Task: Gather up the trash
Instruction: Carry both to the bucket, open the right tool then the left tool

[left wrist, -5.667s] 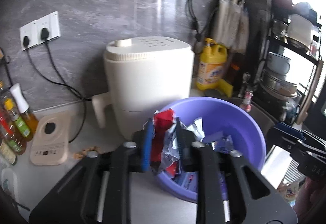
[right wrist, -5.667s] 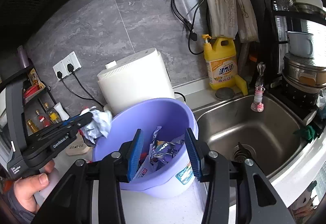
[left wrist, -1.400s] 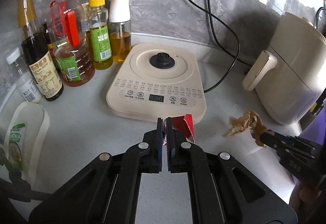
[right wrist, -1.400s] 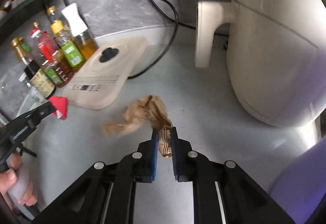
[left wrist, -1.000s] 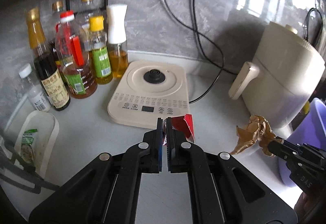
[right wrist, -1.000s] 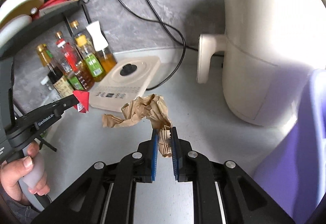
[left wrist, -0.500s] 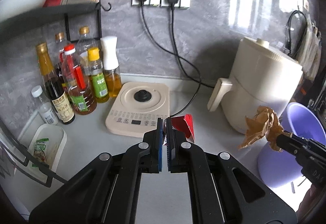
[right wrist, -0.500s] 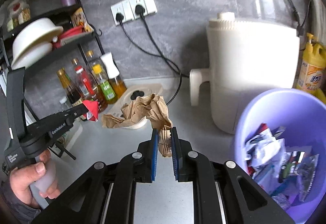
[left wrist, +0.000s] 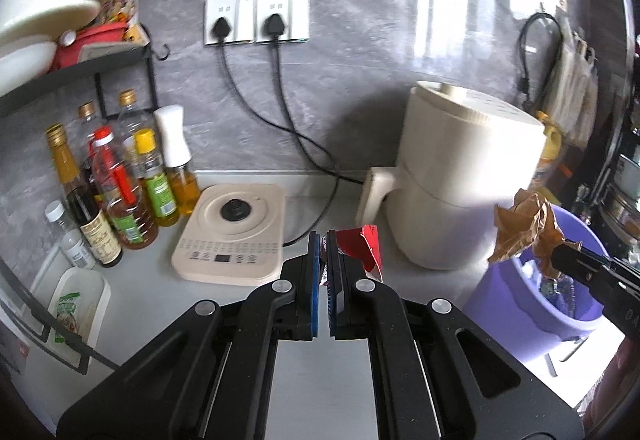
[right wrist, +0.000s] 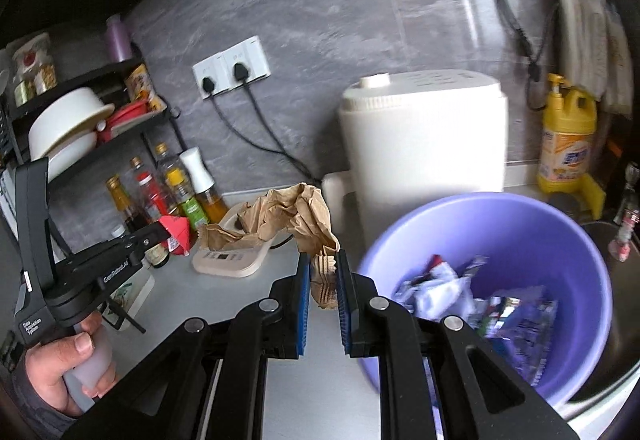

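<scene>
My left gripper is shut on a red wrapper and holds it above the counter; it also shows in the right wrist view with the red wrapper. My right gripper is shut on a crumpled brown paper, held in the air just left of the purple basin, which holds several wrappers. In the left wrist view the brown paper hangs over the purple basin's near rim, at my right gripper.
A cream appliance stands behind the basin. A beige kettle base, several oil and sauce bottles and a white tray sit on the left. A yellow detergent bottle and the sink are on the right.
Both grippers have risen and pulled back from the counter with their trash. The right gripper has carried the brown paper toward the purple basin, which now fills more of its view.
</scene>
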The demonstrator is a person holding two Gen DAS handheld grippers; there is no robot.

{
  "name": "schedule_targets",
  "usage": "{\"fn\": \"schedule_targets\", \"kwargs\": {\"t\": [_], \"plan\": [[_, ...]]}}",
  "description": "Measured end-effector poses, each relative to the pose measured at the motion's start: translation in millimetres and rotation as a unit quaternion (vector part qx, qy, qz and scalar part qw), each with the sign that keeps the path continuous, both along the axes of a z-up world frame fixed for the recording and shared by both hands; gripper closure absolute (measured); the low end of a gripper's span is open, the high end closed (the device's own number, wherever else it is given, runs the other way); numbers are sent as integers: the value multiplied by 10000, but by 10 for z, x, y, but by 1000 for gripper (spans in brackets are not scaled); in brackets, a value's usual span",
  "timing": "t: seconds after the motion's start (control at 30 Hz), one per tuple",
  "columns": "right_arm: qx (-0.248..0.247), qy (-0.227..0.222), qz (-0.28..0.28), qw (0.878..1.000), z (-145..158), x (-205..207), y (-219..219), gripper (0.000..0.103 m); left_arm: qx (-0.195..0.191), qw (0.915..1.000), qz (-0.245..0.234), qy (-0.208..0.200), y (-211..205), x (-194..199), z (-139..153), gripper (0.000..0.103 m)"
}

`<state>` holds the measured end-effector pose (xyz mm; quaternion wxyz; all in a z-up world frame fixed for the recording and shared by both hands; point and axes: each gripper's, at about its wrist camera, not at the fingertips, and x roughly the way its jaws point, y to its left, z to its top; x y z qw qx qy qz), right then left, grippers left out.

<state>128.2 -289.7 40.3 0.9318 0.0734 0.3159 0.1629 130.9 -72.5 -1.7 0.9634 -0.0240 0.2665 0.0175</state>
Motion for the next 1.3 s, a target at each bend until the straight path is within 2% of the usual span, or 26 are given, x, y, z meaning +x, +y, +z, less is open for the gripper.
{"fn": "schedule_targets", "kwargs": {"t": [0.27,0.3,0.33,0.37,0.4,1.0,1.3], "plan": [[17,-85,-612,9981,75,-58,-457,87,42,9992,-398,-82,-320,36,75,99],[5,-92,-673,9977,78,-67,-496,84,44,9990,-434,-89,-353,38,82,99],[-5,-63,-750,9972,74,-70,-551,65,45,9987,-490,-96,-394,46,91,99],[14,-44,-831,9965,68,-81,-607,53,49,9985,-544,-102,-435,53,98,99],[29,-67,-909,9958,68,-105,-649,46,51,9981,-597,-106,-476,59,105,99],[38,-109,-1681,9857,155,-438,-1254,46,49,9891,-1463,-172,-1187,216,203,99],[-34,-84,-1878,9822,196,-600,-1436,46,14,9788,-2048,-91,-1675,231,174,99]]}}
